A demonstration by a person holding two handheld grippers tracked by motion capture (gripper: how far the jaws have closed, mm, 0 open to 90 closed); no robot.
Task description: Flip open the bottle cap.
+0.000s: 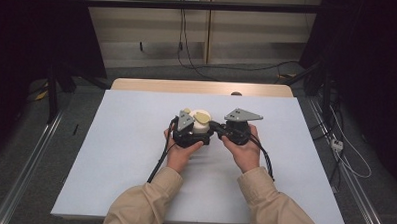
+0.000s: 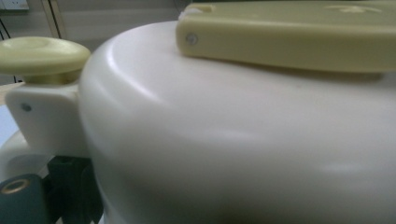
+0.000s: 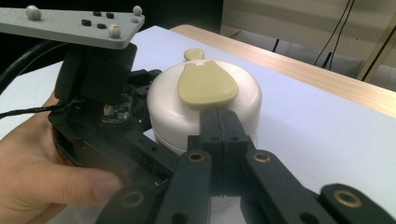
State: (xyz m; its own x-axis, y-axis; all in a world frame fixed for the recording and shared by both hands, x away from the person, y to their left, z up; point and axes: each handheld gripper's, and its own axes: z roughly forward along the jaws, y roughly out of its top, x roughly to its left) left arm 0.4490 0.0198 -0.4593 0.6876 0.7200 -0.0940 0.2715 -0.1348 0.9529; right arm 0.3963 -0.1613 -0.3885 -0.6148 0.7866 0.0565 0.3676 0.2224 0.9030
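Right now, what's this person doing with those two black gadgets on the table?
A person is working on a round cream container that sits on the white table. The left gripper is pressed up against the container's side, steadying it. The right gripper has its jaws shut together at the near edge of the yellowish lid flap. The flap lies flat, apparently not yet lifted.

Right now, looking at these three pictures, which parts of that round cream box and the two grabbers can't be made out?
- High view: the round cream box is small, its front hidden by the left gripper and right gripper.
- Left gripper view: the box's wall sits close and blurred; its jaws are mostly hidden, so open or shut is unclear.
- Right gripper view: the box's lower front is hidden behind the shut jaws; any contact there is unclear.
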